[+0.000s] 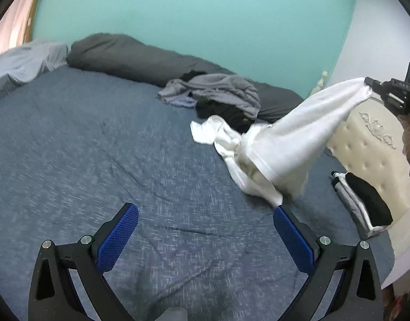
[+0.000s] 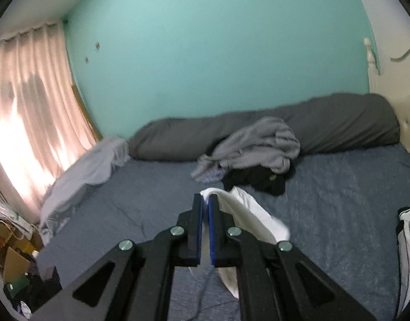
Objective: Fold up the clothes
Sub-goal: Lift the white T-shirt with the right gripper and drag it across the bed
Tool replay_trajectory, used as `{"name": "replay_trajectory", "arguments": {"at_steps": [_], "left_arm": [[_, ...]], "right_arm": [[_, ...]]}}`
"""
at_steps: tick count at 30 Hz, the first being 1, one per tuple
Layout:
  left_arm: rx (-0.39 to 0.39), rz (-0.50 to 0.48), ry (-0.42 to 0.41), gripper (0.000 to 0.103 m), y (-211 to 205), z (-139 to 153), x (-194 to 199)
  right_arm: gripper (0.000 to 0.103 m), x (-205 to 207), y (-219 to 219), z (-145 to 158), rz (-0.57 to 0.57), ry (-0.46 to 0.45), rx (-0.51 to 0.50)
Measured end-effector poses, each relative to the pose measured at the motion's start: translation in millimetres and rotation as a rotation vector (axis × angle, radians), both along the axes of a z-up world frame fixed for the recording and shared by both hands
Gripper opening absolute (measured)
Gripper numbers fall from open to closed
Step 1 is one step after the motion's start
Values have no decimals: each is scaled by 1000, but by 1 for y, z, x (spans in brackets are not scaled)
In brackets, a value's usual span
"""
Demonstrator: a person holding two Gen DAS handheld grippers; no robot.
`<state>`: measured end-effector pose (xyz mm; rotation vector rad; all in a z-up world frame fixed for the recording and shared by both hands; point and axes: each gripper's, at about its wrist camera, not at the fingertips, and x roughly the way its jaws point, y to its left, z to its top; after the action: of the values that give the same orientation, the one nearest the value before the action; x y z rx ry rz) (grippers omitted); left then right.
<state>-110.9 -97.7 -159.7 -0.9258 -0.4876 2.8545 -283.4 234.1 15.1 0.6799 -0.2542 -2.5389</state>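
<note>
Left wrist view: your left gripper (image 1: 205, 236) hangs over the blue bedspread (image 1: 103, 155), jaws spread wide, nothing between the blue pads (image 1: 119, 238). Just beyond the right pad, the white garment (image 1: 285, 144) rises off the bed in a stretched cone, its lower folds resting on the bedspread, its top corner pinched up at the right edge by your right gripper (image 1: 369, 84). Behind it sits a pile of clothes (image 1: 221, 93), grey on top and black beneath, leaning against the long dark bolster (image 1: 130, 56) by the teal wall (image 1: 199, 13). A folded black-and-white piece (image 1: 363, 203) lies near the cream tufted headboard (image 1: 373, 144). A pale sheet (image 1: 25, 61) bunches at far left.

Right wrist view: your right gripper (image 2: 205, 200) has its jaws clamped together on the white garment (image 2: 247, 214); an edge of cloth peeks above the tips and the rest drapes down to the right, under the finger. Ahead, the pile of clothes (image 2: 261, 144) rests against the bolster (image 2: 338, 117). Curtains (image 2: 25, 112) glow at left, with clutter (image 2: 14, 264) on the floor below them. The black-and-white piece (image 2: 408, 235) shows at the right edge.
</note>
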Motion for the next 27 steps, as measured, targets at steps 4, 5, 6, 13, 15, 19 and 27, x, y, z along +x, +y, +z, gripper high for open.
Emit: {"name": "replay_trajectory", "arguments": {"at_steps": [4, 5, 6, 13, 15, 19, 27], "left_arm": [[-25, 18, 36, 103, -4, 41, 27], [-31, 21, 46, 103, -5, 51, 34], [-38, 24, 57, 103, -5, 62, 42], [-57, 36, 96, 103, -1, 105, 80], [-59, 44, 93, 103, 1, 111, 88], [-50, 42, 89, 103, 5, 116, 99], [-52, 21, 65, 103, 20, 105, 113]], "right_arm": [[4, 32, -6, 38, 29, 45, -20], [4, 41, -7, 48, 41, 60, -24], [3, 50, -9, 59, 52, 77, -31], [4, 117, -2, 116, 138, 155, -80], [3, 132, -2, 116, 165, 148, -70], [4, 156, -12, 63, 213, 29, 4], [4, 166, -32, -106, 251, -315, 100]]}}
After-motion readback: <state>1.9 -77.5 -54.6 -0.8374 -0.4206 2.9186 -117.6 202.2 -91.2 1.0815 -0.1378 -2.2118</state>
